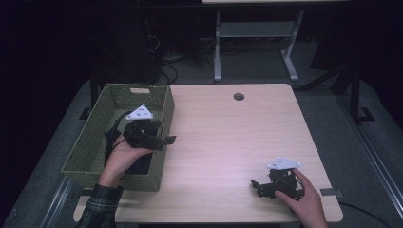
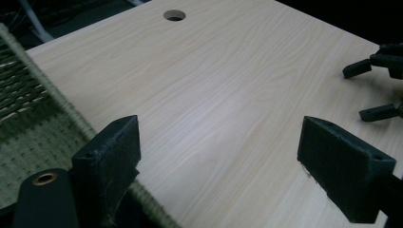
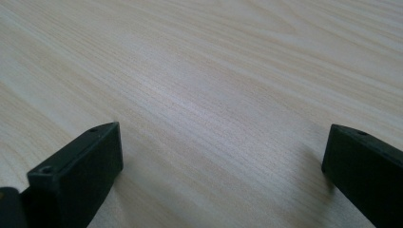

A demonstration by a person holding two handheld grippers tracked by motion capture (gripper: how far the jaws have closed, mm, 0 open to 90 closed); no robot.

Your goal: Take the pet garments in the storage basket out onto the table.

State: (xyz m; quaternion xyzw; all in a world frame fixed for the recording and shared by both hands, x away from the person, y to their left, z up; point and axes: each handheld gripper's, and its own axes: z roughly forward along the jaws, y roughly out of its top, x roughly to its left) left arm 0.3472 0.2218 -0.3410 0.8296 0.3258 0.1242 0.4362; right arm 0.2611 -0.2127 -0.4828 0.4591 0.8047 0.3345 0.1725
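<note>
A green woven basket (image 1: 90, 137) stands on the left side of the light wooden table (image 1: 228, 142). My left gripper (image 1: 168, 138) is held over the basket's right wall and points right across the table. It is open with nothing between its jaws (image 2: 221, 133), and the basket rim (image 2: 28, 95) runs past its left jaw. My right gripper (image 1: 255, 187) rests low near the table's front right corner and points left. It is open over bare wood (image 3: 223, 135), and its jaws also show far off in the left gripper view (image 2: 368, 90).
A round cable hole (image 1: 238, 96) (image 2: 174, 15) sits near the table's far edge. Something dark lies in the basket under the left hand; I cannot tell what. A white desk frame (image 1: 256, 33) stands on the floor behind the table.
</note>
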